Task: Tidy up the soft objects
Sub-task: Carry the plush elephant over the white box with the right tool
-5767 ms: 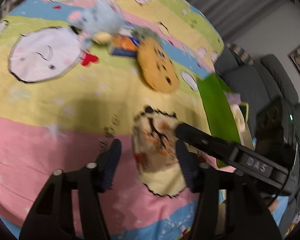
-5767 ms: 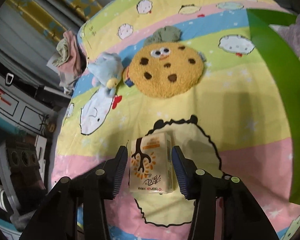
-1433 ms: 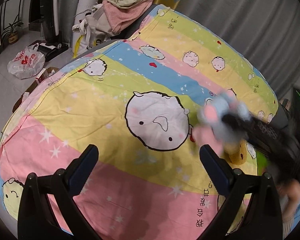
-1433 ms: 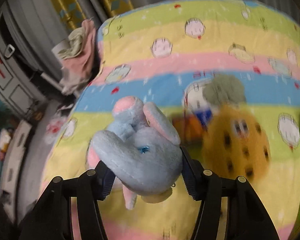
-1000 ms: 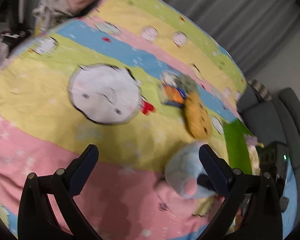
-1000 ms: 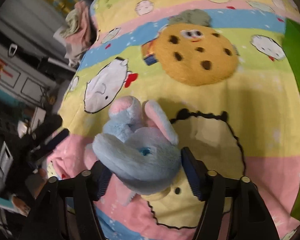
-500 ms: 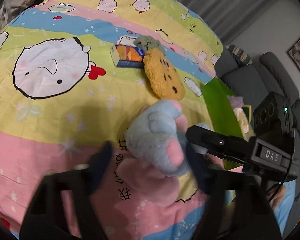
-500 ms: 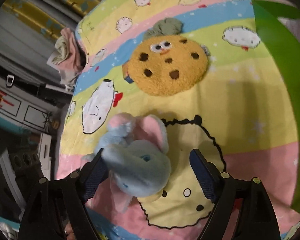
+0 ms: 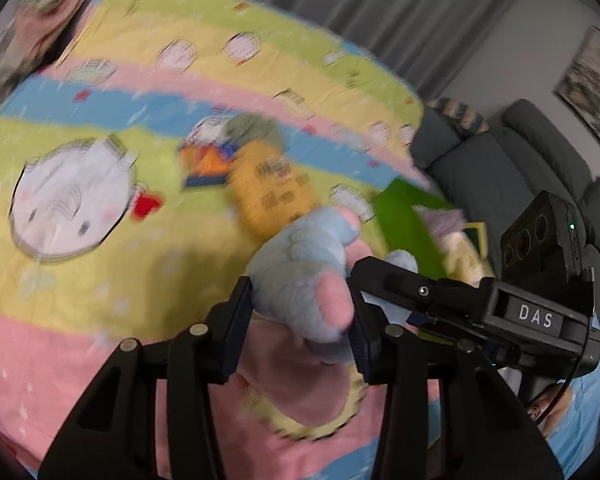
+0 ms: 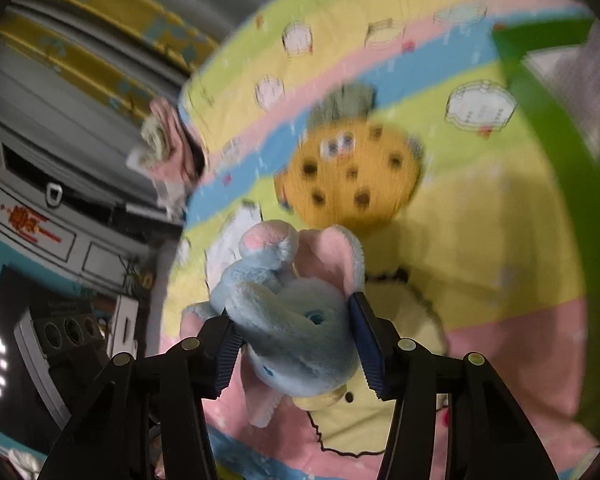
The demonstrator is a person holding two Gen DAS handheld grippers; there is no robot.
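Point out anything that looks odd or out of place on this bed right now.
One thing stands out: the blue plush elephant is clamped from both sides at once, with the left gripper and the right gripper each closing on it above the striped blanket. Nothing looks spilled or damaged; both views are motion-blurred.

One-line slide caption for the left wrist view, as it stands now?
Left gripper and right gripper both closing on the blue plush elephant above the striped cartoon bedspread.
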